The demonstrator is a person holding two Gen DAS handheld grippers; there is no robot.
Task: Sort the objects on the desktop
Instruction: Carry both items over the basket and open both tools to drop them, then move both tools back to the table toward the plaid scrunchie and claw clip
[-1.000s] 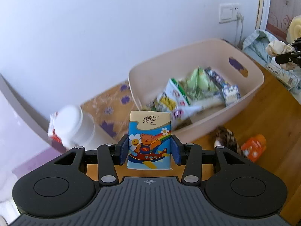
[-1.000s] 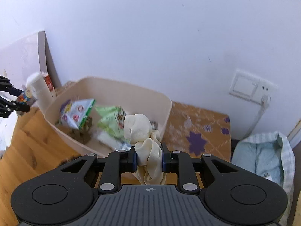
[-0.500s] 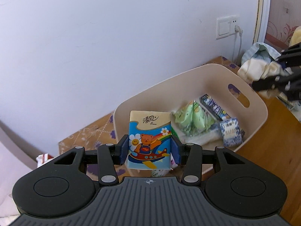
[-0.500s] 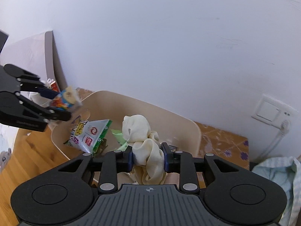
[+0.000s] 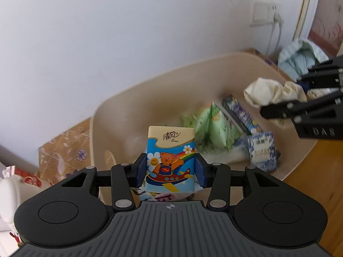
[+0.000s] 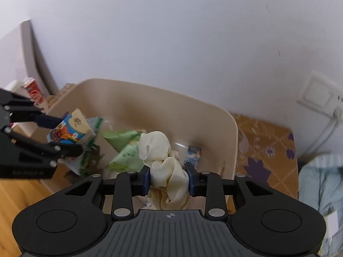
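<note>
A cartoon-printed tissue pack (image 5: pixel 170 159) is clamped between the jaws of the left gripper (image 5: pixel 170 170) and held above the near left corner of the beige bin (image 5: pixel 150 98). A cream cloth (image 6: pixel 166 162) is gripped by the jaws of the right gripper (image 6: pixel 169 180), over the bin's right side. Green packets (image 5: pixel 212 126) and a blue-patterned pack (image 5: pixel 262 150) are seen lying inside the bin.
</note>
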